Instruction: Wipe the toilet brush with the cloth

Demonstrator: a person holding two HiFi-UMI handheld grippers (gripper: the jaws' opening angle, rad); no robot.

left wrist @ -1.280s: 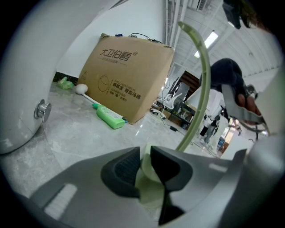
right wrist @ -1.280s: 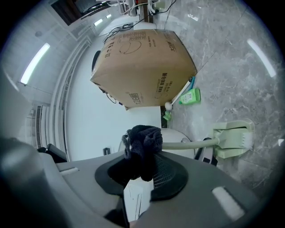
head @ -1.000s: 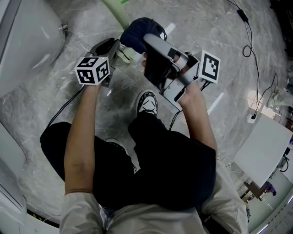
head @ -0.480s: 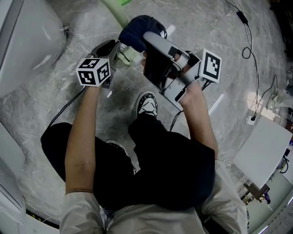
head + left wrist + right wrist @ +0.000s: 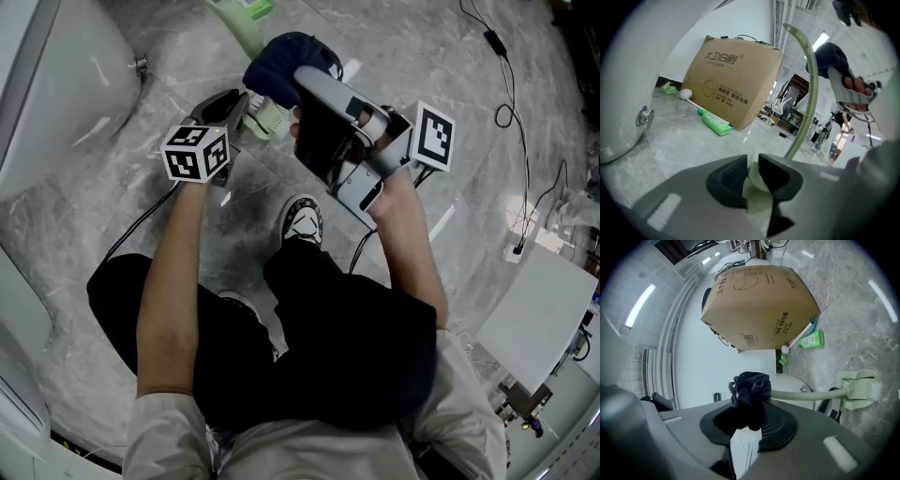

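Left gripper (image 5: 240, 111) shifted slightly down and right since second ago; cloth (image 5: 281, 58) hardly moved. White toilet (image 5: 56, 84) at upper left on grey marble floor (image 5: 422, 56). Cardboard box (image 5: 733, 79) stands against wall. Left gripper pinches pale green toilet brush (image 5: 809, 89) at head end, curved handle rising beyond. Right gripper (image 5: 749, 425) clamped on dark navy cloth, bunched on brush handle. Green bottle (image 5: 715, 124) lies on floor beside box.

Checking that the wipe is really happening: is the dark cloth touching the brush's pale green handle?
Touching. The right gripper view shows the cloth bunched around the brush handle, which emerges straight from its folds.
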